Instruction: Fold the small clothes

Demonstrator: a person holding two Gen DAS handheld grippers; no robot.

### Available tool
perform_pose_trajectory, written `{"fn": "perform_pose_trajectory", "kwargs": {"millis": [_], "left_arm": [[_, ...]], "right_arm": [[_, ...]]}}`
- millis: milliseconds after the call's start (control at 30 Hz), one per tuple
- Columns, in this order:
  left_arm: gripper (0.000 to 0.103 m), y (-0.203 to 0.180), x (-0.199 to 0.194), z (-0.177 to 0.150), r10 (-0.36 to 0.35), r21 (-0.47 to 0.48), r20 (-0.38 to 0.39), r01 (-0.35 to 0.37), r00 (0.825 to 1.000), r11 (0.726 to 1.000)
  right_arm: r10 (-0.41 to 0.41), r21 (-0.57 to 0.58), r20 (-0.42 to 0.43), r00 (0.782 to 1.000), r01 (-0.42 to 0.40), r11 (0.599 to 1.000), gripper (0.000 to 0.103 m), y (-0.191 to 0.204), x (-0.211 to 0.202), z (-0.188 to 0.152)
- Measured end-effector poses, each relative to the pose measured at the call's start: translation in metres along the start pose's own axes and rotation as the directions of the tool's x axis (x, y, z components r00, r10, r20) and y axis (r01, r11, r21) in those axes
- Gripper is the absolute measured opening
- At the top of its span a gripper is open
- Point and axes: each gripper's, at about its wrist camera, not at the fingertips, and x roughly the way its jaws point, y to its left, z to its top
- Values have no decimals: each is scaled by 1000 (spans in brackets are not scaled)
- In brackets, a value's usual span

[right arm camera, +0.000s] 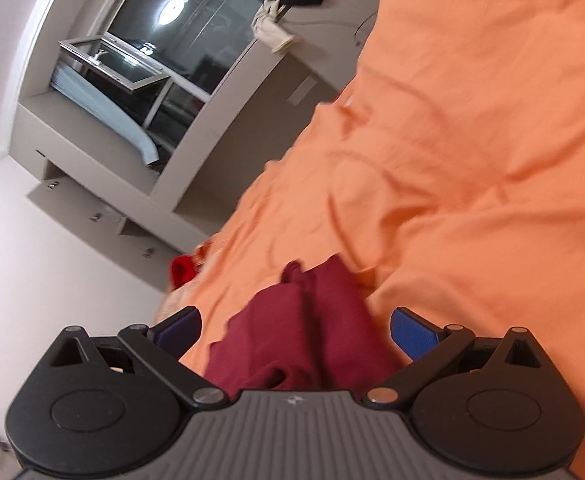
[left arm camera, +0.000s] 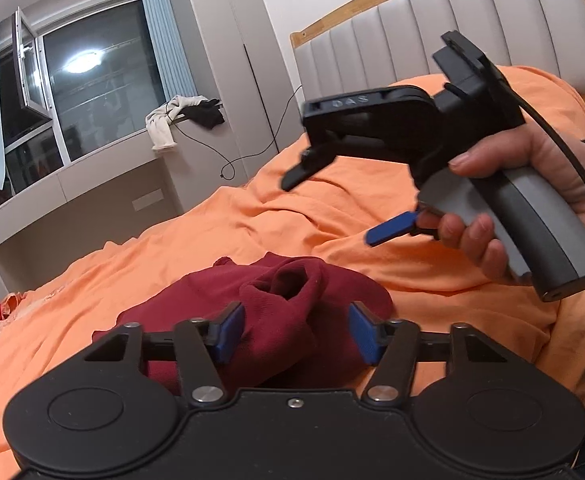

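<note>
From the left wrist view, a bedroom showed: a dark window (left arm camera: 92, 92), a padded headboard (left arm camera: 432, 28), and a bed under a rumpled orange duvet (left arm camera: 252, 224). A crumpled maroon garment (left arm camera: 276, 312) lay on the duvet, bunched up between the blue pads of the left claw (left arm camera: 296, 332), which stood spread and was not pinching it. The right claw (left arm camera: 328, 204) hung above, held by a hand (left arm camera: 532, 200), its fingers apart.

From the right wrist view, blurred and tilted, the garment (right arm camera: 304, 328) lay just ahead of the spread right claw (right arm camera: 292, 332). The cloth looked light, soft and limp; an outer edge or corner seemed the best hold. No containers appeared.
</note>
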Motion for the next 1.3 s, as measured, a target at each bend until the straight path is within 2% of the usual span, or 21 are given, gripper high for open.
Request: {"fn": "perform_pose_trajectory", "kwargs": {"millis": [67, 133, 167, 233, 333, 467, 533, 600, 733, 900, 1067, 1300], "left_arm": [[46, -2, 2, -1, 9, 11, -12, -9, 1000, 1000], [36, 0, 4, -2, 14, 8, -26, -14, 1000, 1000], [35, 1, 5, -3, 14, 3, -33, -14, 999, 1000], [33, 3, 5, -5, 8, -11, -38, -8, 999, 1000], [29, 4, 5, -6, 8, -11, -41, -8, 999, 1000], [24, 5, 7, -7, -4, -30, -46, 3, 999, 1000], [20, 9, 9, -8, -17, -59, -47, 14, 999, 998], [18, 12, 10, -8, -24, -91, -41, 20, 999, 996], [15, 16, 11, -3, -36, -140, -19, 33, 999, 990], [14, 7, 15, 7, -57, -140, 12, 58, 998, 988], [14, -6, 27, 11, -77, -132, 4, 77, 997, 988], [14, -11, 45, -1, -104, -161, -35, 97, 994, 982]], "right_arm": [[6, 3, -33, 999, -6, 1000, 92, 2, 10, -4], [-12, -4, -48, 999, 11, 1000, 78, 4, 19, -8], [-25, -11, -52, 998, 24, 1000, 75, 4, 23, -9], [-40, -15, -57, 998, 40, 999, 61, 4, 30, -9], [-53, -20, -65, 996, 51, 998, 46, 2, 40, -11], [-57, -44, -92, 994, 53, 998, 29, 1, 49, -16], [-61, -73, -82, 995, 55, 996, 15, 3, 49, -19], [-54, -119, -60, 997, 46, 992, 10, 8, 43, -19], [-14, -215, 8, 1000, 15, 977, 7, 23, 25, -14], [19, -252, 87, 996, 4, 968, 7, 35, 3, -1], [-58, -256, 109, 992, 84, 963, 7, 29, -3, 4], [-156, -234, 60, 986, 166, 958, 8, 10, 8, -1]]}}
